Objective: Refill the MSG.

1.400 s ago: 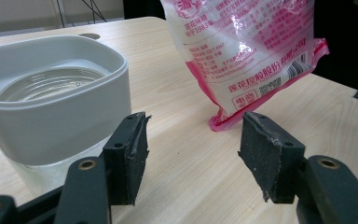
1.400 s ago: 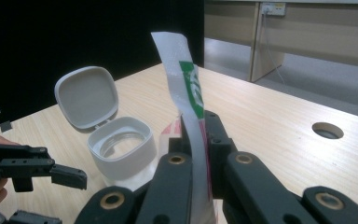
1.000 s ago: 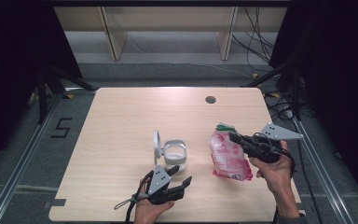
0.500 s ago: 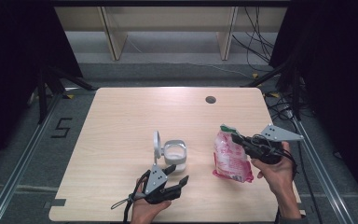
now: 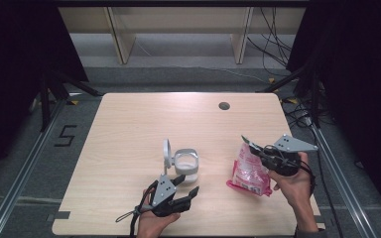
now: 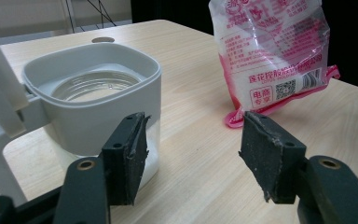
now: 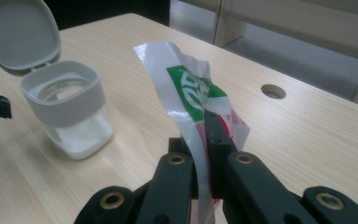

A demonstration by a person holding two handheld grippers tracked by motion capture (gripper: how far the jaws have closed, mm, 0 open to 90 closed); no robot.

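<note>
We see the bag [image 5: 250, 171] standing on the table [image 5: 129, 148] well right of the open-lidded jar [image 5: 185, 164], the cable hole [image 5: 223, 105] far behind.

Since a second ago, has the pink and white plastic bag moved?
Yes. The pink and white plastic bag stands more upright, its foot still right of the white container.

The bag [image 5: 250, 171] is pink and white with red print and a green patch, perhaps a logo. The container [image 5: 185, 163] is white over clear; the table [image 5: 129, 129] is pale wood.
</note>
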